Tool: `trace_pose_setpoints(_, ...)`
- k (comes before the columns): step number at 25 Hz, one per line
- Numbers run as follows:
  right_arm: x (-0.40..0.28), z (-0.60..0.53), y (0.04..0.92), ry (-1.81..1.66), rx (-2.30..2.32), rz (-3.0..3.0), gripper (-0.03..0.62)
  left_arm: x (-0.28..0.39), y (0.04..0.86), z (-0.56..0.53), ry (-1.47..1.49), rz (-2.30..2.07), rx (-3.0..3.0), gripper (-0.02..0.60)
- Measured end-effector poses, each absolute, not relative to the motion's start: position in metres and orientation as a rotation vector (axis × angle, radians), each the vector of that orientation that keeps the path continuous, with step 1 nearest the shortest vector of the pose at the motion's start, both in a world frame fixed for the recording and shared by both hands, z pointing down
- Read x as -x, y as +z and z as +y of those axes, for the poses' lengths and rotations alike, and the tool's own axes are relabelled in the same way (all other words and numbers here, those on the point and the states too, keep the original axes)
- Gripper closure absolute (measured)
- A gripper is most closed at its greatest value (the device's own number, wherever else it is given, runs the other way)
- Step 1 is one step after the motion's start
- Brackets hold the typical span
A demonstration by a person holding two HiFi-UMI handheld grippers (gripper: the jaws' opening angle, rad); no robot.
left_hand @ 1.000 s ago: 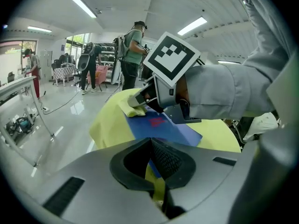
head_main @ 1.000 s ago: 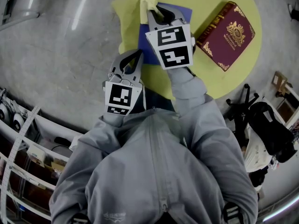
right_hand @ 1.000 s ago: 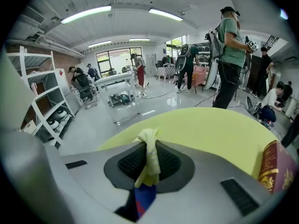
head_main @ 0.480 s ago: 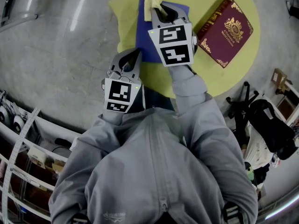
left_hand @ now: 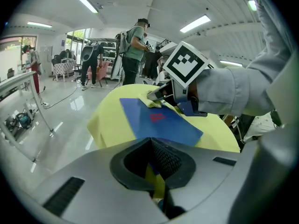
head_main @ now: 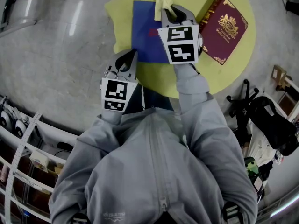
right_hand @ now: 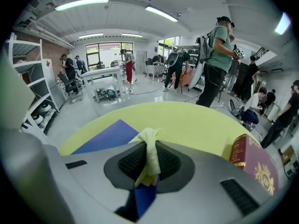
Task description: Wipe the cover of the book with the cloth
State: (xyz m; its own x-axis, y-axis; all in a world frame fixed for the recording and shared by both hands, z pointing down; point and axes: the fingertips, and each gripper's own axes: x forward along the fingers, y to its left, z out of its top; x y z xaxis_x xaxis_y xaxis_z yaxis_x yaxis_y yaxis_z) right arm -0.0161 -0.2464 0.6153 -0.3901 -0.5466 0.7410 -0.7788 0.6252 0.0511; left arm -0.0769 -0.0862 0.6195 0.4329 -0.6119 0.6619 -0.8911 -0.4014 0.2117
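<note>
I am watching the right gripper (head_main: 170, 11) pinching the pale yellow cloth (head_main: 162, 4) between jaws that are closed down to the cloth's thickness. In the right gripper view the cloth (right_hand: 148, 146) is standing up out of the pads as a narrow fold. The right gripper is pressing this cloth onto the far right corner of the blue book (head_main: 142, 31), which is lying flat on the left half of the round yellow table (head_main: 208, 76), a small red mark showing on its cover. My left gripper (head_main: 130, 56) is holding nothing. Its jaws are meeting at the tips, and it is hanging over the table's near left edge, just beside the blue book's near left corner. I cannot tell whether it is touching the cover. A maroon book (head_main: 224, 28) with gold ornament is sitting tilted near the table's right edge, apart from the blue book, with the right gripper between them. The table is standing on a glossy grey floor (head_main: 60, 55). Shelving (head_main: 18, 139) is running along my near left, and several people (right_hand: 217, 55) are standing across the room. The far middle of the table and its near right edge are lying bare.
</note>
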Motion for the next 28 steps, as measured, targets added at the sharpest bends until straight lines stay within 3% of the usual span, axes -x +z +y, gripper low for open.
trace_pose_setpoints(28, -0.055, -0.251, 0.593, 0.378, -1.338, -1.981, 0.537, 0.083, 0.623, -0.087, 0.636, -1.265, -2.111, 0.565)
